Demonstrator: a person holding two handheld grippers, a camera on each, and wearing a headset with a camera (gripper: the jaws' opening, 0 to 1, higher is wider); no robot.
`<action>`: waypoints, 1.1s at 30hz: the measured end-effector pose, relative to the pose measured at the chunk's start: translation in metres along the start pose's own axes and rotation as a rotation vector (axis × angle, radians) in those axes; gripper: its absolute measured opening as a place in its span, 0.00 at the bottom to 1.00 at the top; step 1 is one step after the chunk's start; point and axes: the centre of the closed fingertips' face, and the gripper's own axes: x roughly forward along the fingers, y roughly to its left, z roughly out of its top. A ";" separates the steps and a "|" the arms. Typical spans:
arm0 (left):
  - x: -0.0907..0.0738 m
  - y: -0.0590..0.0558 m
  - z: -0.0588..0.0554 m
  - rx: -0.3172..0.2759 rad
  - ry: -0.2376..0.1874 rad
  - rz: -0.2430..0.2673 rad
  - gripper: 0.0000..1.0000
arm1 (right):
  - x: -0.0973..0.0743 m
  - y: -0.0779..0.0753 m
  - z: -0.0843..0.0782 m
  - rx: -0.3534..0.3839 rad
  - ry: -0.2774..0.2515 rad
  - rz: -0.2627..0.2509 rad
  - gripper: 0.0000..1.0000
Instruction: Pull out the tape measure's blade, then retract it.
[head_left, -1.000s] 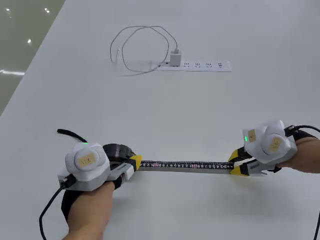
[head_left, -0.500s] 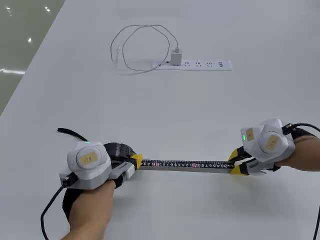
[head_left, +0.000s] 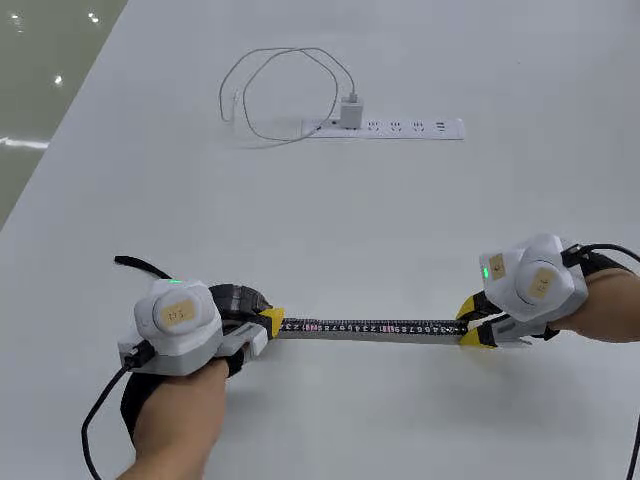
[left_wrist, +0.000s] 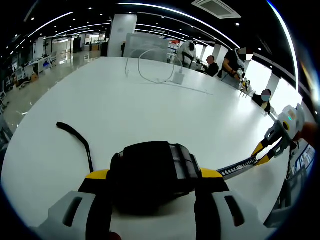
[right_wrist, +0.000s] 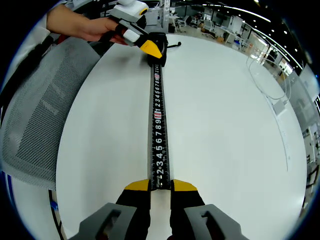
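While the left gripper (head_left: 265, 325) squeezes the black tape measure case (head_left: 238, 298) from both sides, the case sits on the white table (head_left: 400, 230). The blade (head_left: 370, 328) runs straight out from the case to the right gripper (right_wrist: 160, 186), whose yellow fingertips (right_wrist: 186, 186) are closed on the blade's end. A white power strip (head_left: 400, 129) and a looped cable (head_left: 270, 90) lie well beyond the case.

L tool (head_left: 265, 331), R tool (head_left: 468, 322): white, yellow-tipped, blk cables (head_left: 98, 425) (green LEDs (head_left: 487, 271)).
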 end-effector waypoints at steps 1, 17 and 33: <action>0.000 0.000 0.000 -0.001 0.001 -0.001 0.63 | 0.000 0.000 0.000 -0.001 0.000 0.000 0.10; -0.001 0.000 -0.001 -0.036 0.012 -0.020 0.63 | 0.003 -0.002 0.012 0.000 -0.026 -0.009 0.10; -0.001 0.001 -0.002 -0.054 0.012 -0.038 0.63 | 0.012 -0.002 0.035 -0.005 -0.059 0.005 0.10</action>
